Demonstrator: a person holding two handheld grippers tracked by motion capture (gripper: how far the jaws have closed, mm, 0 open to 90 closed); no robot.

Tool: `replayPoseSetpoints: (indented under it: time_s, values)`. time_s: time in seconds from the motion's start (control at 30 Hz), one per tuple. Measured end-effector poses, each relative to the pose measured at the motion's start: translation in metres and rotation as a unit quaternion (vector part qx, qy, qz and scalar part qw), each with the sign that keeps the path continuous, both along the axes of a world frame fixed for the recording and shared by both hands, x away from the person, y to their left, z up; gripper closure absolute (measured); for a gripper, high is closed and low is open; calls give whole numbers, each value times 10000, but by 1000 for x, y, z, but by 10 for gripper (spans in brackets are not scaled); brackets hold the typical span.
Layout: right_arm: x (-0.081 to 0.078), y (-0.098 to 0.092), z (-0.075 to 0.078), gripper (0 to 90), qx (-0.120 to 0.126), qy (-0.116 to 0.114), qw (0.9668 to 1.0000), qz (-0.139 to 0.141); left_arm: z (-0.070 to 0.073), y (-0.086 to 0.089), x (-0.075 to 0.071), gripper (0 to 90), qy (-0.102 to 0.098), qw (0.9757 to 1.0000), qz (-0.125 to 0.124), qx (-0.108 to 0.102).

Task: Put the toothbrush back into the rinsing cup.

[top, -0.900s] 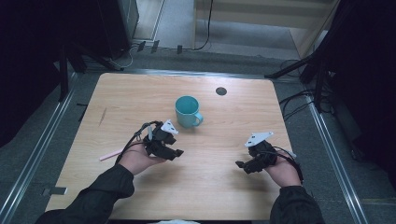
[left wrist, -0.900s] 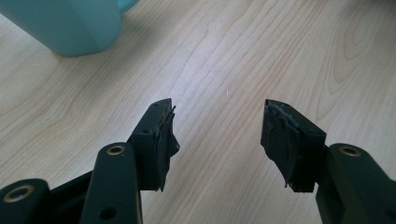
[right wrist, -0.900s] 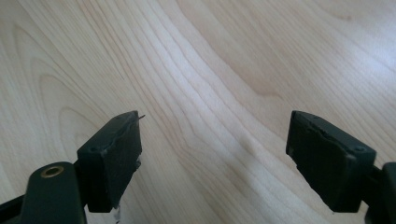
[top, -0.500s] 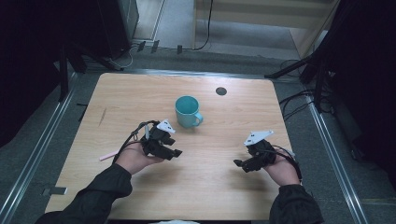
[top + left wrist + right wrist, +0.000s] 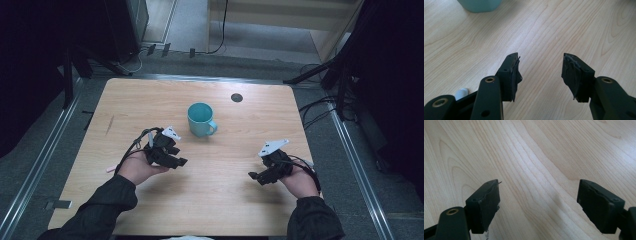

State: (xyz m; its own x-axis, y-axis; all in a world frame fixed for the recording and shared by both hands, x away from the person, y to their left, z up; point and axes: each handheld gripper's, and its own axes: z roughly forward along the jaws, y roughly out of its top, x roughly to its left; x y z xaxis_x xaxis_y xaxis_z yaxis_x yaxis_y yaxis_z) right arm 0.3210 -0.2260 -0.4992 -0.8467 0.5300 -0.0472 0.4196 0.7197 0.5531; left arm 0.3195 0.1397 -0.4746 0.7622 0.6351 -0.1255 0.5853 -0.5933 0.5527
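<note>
While your left hand-held gripper [image 5: 175, 157] hovers low over the counter [image 5: 150, 100] with its jaws spread wide and nothing between them, the teal mug [image 5: 201, 120] stands upright just beyond it, near the counter's middle, with its handle turned toward your right side. You seem to be at the approach step, before any grasp: the left gripper view shows the mug's base at the top edge, apart from the pads. Next you likely need to bring those jaws forward around the mug's wall or handle before closing. Your right hand-held gripper [image 5: 257, 176] waits well apart, jaws wide and empty too.
</note>
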Motion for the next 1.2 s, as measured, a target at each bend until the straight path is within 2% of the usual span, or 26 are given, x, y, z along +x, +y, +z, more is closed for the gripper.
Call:
replayPoseSetpoints:
  time_s: [0.13, 0.27, 0.4, 0.5, 0.53, 0.63, 0.73, 1.2]
  values:
    - [0, 0, 0, 183, 41, 25, 10000, -26, 2, 2, 1, 472, 4, 10000, 3, -44]
    - [2, -1, 2, 174, 172, 76, 9996, -186, 1, 3, 3, 469, 36, 10000, 31, -58]
    - [4, 0, 2, 174, 168, 60, 9997, -185, 1, 4, 3, 469, 28, 9999, -22, -114]
    - [3, 0, 2, 174, 159, 67, 9997, -177, 0, 5, 4, 470, 106, 9998, 17, -185]
    - [3, 0, 1, 174, 161, 92, 9997, -181, 1, 6, 5, 501, 180, 9997, -13, -154]
    - [4, -1, 1, 176, 166, 112, 9996, -213, 4, 7, 6, 529, 232, 9996, -10, -163]
    - [4, -1, 2, 176, 248, 143, 9992, -272, 7, 10, 7, 527, 227, 9996, -20, -172]
    - [9, 3, 4, 199, 267, 185, 9992, -231, 13, 26, 9, 492, 162, 9995, 119, -245]
